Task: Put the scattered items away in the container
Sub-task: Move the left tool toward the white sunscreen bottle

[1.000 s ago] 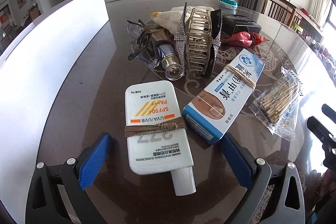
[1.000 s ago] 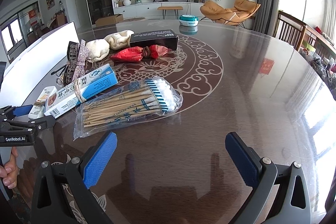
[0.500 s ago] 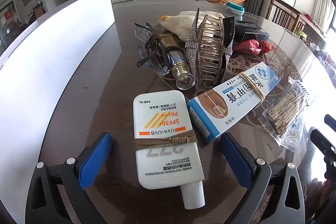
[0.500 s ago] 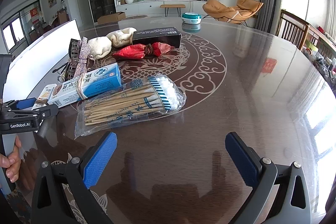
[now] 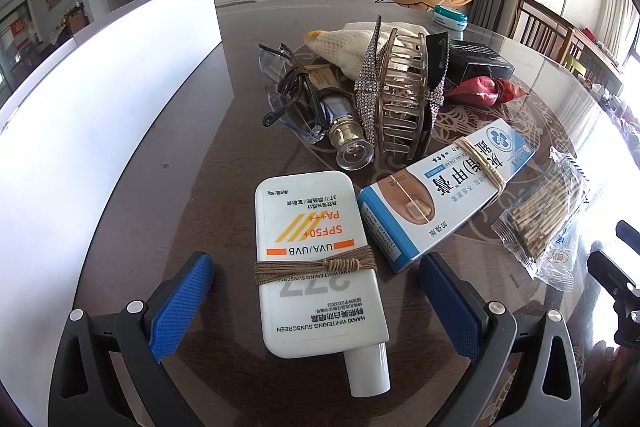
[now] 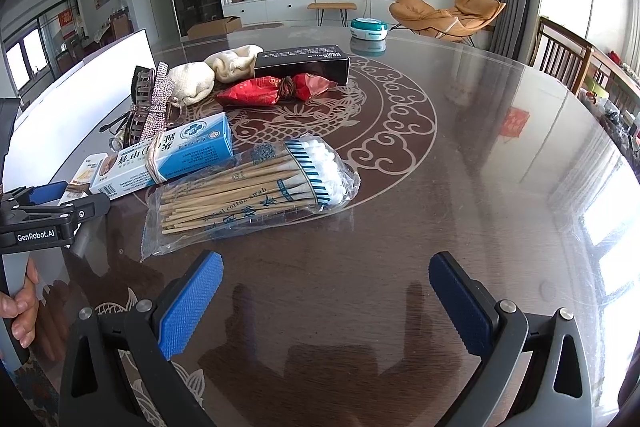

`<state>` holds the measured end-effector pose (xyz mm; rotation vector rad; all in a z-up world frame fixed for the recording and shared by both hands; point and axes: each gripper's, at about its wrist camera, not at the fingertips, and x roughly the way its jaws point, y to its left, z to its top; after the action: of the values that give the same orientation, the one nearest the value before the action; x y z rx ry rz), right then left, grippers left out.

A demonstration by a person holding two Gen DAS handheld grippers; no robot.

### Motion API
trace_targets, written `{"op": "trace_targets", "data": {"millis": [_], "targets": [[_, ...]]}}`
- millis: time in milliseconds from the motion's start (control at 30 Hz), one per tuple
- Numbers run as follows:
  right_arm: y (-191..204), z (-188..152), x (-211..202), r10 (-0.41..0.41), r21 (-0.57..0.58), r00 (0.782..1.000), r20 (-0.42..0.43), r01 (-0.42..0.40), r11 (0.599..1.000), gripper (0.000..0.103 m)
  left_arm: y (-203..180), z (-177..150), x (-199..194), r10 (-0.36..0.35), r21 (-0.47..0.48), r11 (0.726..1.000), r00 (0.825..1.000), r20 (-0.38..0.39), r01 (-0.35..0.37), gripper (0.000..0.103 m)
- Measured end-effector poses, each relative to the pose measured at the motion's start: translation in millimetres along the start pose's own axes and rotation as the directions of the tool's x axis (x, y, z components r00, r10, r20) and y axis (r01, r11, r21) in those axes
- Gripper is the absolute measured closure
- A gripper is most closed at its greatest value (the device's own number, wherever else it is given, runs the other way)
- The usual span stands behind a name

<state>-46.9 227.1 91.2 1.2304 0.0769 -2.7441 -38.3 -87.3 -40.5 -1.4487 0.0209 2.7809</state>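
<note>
My left gripper (image 5: 316,297) is open, its blue pads on either side of a white sunscreen tube (image 5: 316,259) bound with brown cord, lying flat on the dark table. A blue-and-white medicine box (image 5: 444,195) lies just right of the tube. A bag of cotton swabs (image 6: 248,193) lies ahead and left of my open, empty right gripper (image 6: 326,299). A tall white container wall (image 5: 96,115) stands along the left. The left gripper also shows in the right wrist view (image 6: 52,217).
Behind the tube lie a hair-claw clip (image 5: 400,99), glasses (image 5: 292,99), a small bottle (image 5: 348,139), white cloth (image 6: 216,73), a red packet (image 6: 276,89) and a black box (image 6: 304,63). A teal round case (image 6: 369,29) sits far back. Chairs stand at the right.
My left gripper has come closer to the sunscreen tube, which now lies between its pads. My right gripper has hardly moved.
</note>
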Motion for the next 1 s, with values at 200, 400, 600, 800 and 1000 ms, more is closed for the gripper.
{"op": "trace_targets", "data": {"millis": [200, 400, 600, 800, 1000], "targets": [[0, 0, 1, 0.001, 0.001, 1.0, 0.0, -0.001, 1.0, 0.0, 0, 0, 0, 0.0, 0.0, 1.0, 1.0, 0.0, 0.0, 0.0], [1, 0, 2, -0.002, -0.001, 1.0, -0.002, 0.002, 1.0, 0.0, 0, 0, 0, 0.0, 0.0, 1.0, 1.0, 0.0, 0.0, 0.0], [1, 1, 5, -0.007, -0.003, 1.0, -0.013, 0.007, 1.0, 0.0, 0, 0, 0, 0.0, 0.0, 1.0, 1.0, 0.0, 0.0, 0.0], [2, 3, 17, -0.041, -0.012, 0.996, -0.078, 0.04, 0.999, 0.0, 0, 0, 0, 0.0, -0.001, 1.0, 1.0, 0.0, 0.0, 0.0], [-5, 11, 25, -0.026, 0.001, 0.994, -0.108, 0.026, 1.0, 0.0, 1, 0, 1, 0.0, -0.001, 1.0, 1.0, 0.0, 0.0, 0.0]]}}
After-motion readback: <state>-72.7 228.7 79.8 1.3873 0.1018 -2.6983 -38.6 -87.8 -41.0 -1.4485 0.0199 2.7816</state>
